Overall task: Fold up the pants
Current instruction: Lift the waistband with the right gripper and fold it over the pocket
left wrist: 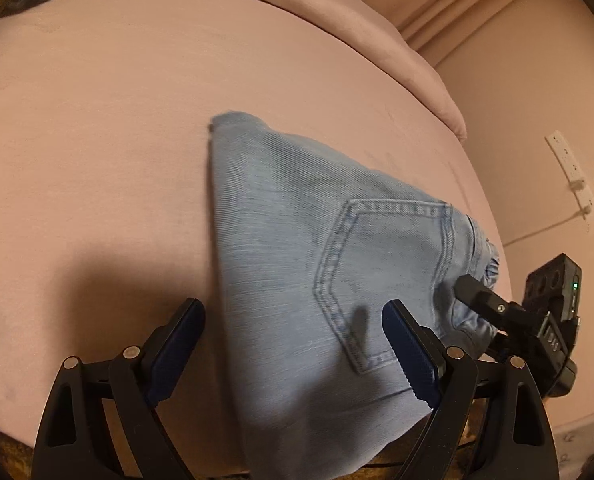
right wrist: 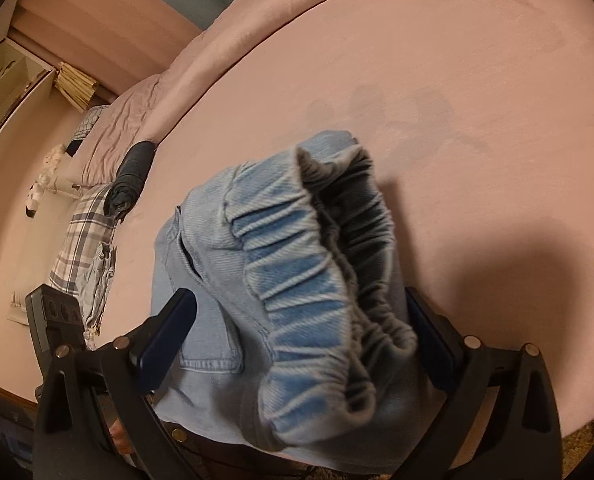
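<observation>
The left claw (left wrist: 293, 344) fills the bottom of the left wrist view, its blue-padded fingers (left wrist: 407, 350) spread wide with denim lying between them but not pinched. The light blue pants (left wrist: 297, 248) lie folded on the pink bed (left wrist: 97, 140), running from the centre of the frame down to the bottom edge, a stitched back pocket (left wrist: 385, 272) facing up. At the right of that frame the right claw (left wrist: 467, 286) reaches the waistband end of the pants.

In the right wrist view the gathered elastic waistband (right wrist: 317, 292) bulges up at lower centre between that claw's fingers (right wrist: 165, 332). They stand well apart, and whether they press the cloth is hard to judge, as the right finger is mostly hidden. A plaid cloth (right wrist: 81, 236) and a dark rolled garment (right wrist: 131, 176) lie at the left.
</observation>
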The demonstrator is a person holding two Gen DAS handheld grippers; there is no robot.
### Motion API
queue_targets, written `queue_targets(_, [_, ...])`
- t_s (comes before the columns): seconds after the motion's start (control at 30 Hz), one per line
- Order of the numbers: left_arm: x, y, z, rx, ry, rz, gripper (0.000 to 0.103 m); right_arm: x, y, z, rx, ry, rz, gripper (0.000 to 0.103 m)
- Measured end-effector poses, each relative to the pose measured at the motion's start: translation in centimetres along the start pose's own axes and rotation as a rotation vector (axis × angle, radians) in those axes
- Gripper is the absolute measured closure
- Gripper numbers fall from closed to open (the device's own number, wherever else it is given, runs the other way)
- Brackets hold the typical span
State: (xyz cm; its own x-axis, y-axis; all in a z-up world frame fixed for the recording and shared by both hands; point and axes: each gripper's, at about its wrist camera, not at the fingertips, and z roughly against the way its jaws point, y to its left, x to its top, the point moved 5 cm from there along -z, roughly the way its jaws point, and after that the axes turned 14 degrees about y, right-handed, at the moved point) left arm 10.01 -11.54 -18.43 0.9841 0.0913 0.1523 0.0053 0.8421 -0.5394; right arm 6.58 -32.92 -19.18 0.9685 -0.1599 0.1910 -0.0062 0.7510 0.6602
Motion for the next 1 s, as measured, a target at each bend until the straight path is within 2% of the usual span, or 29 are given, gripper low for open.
queue_targets(0.07, [0.3,-0.1,-0.4,0.011,0.003,0.000,0.021,0.0,0.2,-0.2,0.005,-0.002,0.008,0.003])
queue_targets(0.13, [0.8,-0.4,-0.8,0.029,0.005,-0.001,0.038,0.0,0.4,-0.4,0.014,-0.001,0.015,0.004])
queue_targets(0.23, [1.4,-0.8,-1.1,0.051,0.006,-0.002,0.042,0.2,0.7,-1.0,0.017,-0.007,0.023,0.004])
queue_targets(0.37, [1.5,-1.2,-1.3,0.084,-0.002,-0.014,0.052,0.3,1.3,-1.4,-0.026,-0.024,0.035,0.005])
queue_targets(0.43, [1.4,-1.2,-1.0,0.099,-0.002,-0.023,0.062,0.4,1.5,-1.5,-0.065,-0.028,0.045,0.012])
queue_targets(0.47, [1.4,-1.3,-0.8,0.106,-0.006,-0.026,0.063,0.3,1.7,-1.5,-0.089,-0.033,0.045,0.015])
queue_targets(0.5, [1.4,-1.4,-0.6,0.110,-0.011,-0.024,0.066,0.3,1.9,-1.4,-0.110,-0.036,0.045,0.023])
queue_targets(0.53, [1.6,-1.7,-0.6,0.117,-0.015,-0.021,0.068,0.3,2.0,-1.2,-0.122,-0.039,0.049,0.029])
queue_targets(0.63, [1.5,-2.2,-0.3,0.123,-0.034,-0.026,0.070,0.2,2.6,-0.5,-0.138,-0.065,0.065,0.037])
queue_targets(1.0, [1.3,-2.6,4.5,0.122,-0.139,-0.063,0.070,0.3,6.6,1.3,-0.145,-0.129,0.129,0.042])
